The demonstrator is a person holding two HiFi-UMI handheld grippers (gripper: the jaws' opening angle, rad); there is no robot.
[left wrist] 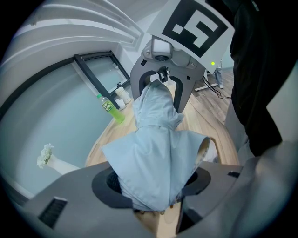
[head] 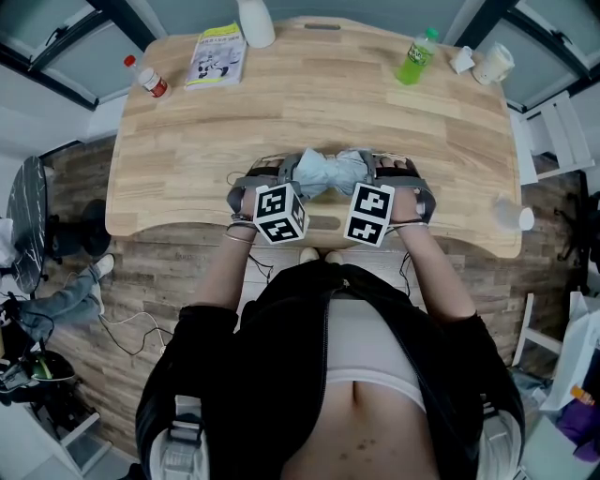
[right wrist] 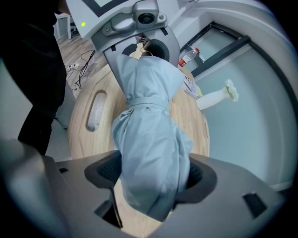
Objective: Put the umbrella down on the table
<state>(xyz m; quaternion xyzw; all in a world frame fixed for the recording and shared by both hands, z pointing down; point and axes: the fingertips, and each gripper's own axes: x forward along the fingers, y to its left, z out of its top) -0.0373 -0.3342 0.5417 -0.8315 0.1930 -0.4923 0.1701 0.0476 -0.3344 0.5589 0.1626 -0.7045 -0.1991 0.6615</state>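
A folded pale blue umbrella (head: 333,172) lies crosswise between my two grippers over the near part of the wooden table (head: 281,112). My left gripper (head: 284,172) is shut on one end of it, and the cloth bunches between the pads in the left gripper view (left wrist: 153,153). My right gripper (head: 388,172) is shut on the other end (right wrist: 149,139). Each gripper view looks along the umbrella to the opposite gripper: the right gripper (left wrist: 160,72) and the left gripper (right wrist: 144,44). Whether the umbrella touches the tabletop I cannot tell.
At the table's far side stand a green bottle (head: 415,58), a white cup (head: 492,64), a booklet (head: 217,54), a small red-capped bottle (head: 148,77) and a white vase (head: 255,21). A clear cup (head: 520,217) sits at the right edge. Chairs and clutter flank the table.
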